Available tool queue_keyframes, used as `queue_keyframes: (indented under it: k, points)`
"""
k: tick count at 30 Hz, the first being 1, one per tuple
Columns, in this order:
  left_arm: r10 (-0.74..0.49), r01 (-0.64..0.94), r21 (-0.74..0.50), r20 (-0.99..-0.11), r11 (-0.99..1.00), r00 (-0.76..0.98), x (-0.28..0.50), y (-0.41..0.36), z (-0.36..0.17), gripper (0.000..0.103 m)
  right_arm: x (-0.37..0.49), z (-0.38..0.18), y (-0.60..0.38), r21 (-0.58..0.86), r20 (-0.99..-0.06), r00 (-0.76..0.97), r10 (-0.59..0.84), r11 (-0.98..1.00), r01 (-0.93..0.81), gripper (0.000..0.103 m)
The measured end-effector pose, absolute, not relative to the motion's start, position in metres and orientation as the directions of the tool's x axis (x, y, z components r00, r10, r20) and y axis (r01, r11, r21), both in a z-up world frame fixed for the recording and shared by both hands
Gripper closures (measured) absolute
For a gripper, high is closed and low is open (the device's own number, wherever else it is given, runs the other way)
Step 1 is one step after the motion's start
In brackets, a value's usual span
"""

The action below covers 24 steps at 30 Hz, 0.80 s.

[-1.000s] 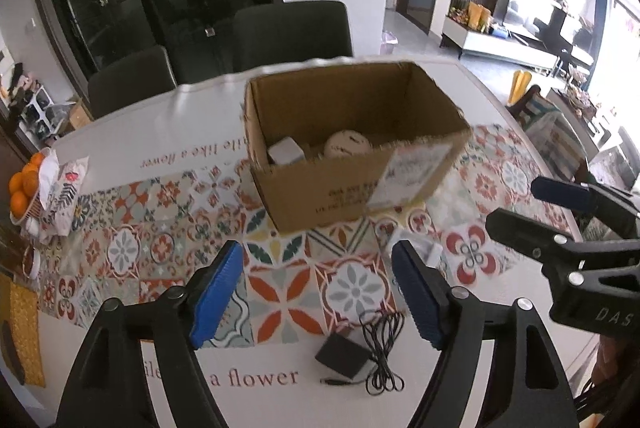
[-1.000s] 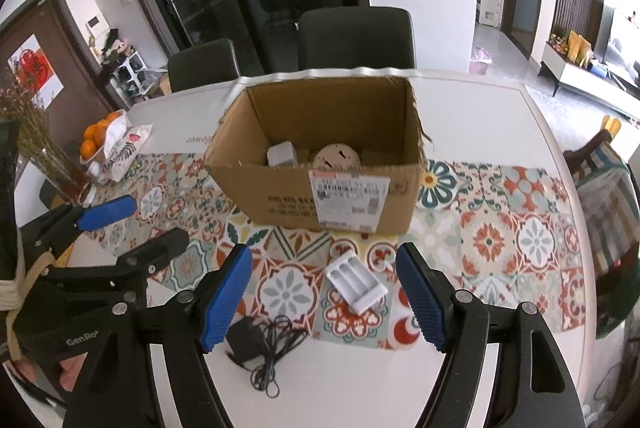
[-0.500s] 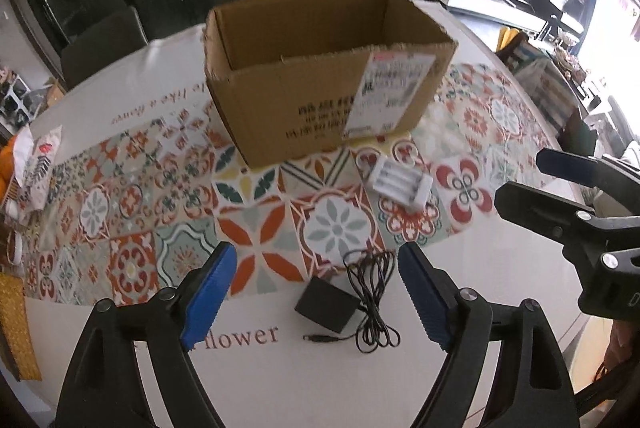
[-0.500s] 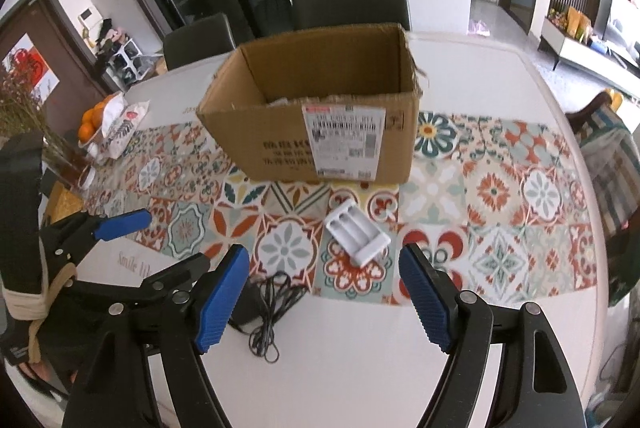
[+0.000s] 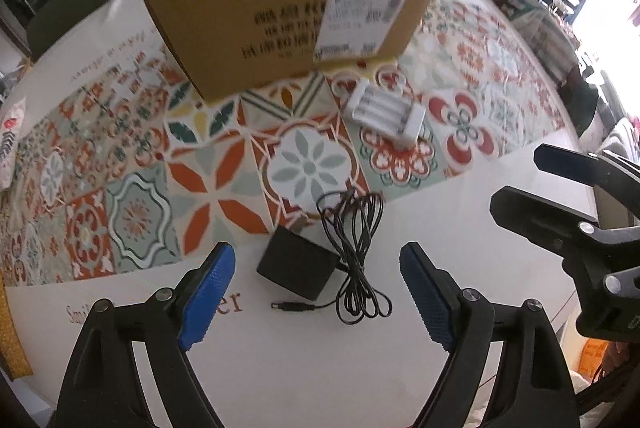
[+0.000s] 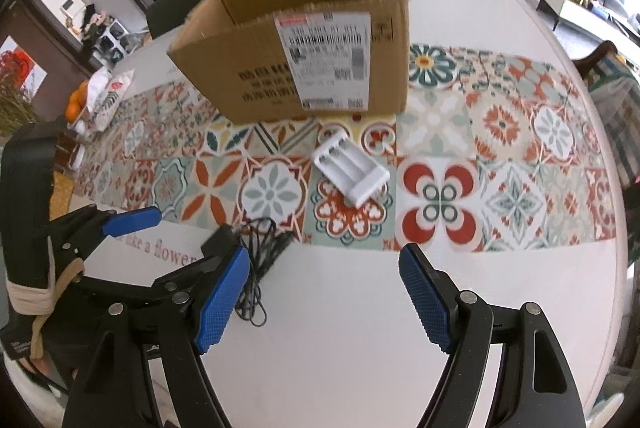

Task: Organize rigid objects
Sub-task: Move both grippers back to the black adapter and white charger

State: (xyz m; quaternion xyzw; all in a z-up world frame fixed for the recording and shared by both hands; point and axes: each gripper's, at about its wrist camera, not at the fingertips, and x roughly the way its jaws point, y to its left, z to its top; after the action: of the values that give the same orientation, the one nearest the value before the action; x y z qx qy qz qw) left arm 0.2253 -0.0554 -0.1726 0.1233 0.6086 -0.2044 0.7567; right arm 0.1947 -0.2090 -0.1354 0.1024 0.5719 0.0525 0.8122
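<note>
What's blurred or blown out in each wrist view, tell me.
Left wrist view: the cardboard box print is smeared by motion blur, the windows at upper right are blown out, while the black adapter looks fairly sharp. Right wrist view: the label on the box is softly blurred, the white battery holder clearer; fisheye bends the table edge.

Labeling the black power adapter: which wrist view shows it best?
Left wrist view: the black power adapter lies whole and unobstructed, cable and plug visible, between the open left gripper fingers. In the right wrist view the left gripper hides most of it; only a corner and the cable show.
</note>
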Motion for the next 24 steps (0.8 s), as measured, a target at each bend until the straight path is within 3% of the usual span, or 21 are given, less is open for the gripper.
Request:
queue_keyframes:
  k: [24]
  points:
    - [-0.080,0.482,-0.057,-0.996,0.874,0.027,0.235,-0.061,-0.258,0.016,0.196,-0.207,-0.202,0.224,-0.965,0.156,0.212,0.972,0.067,0.026]
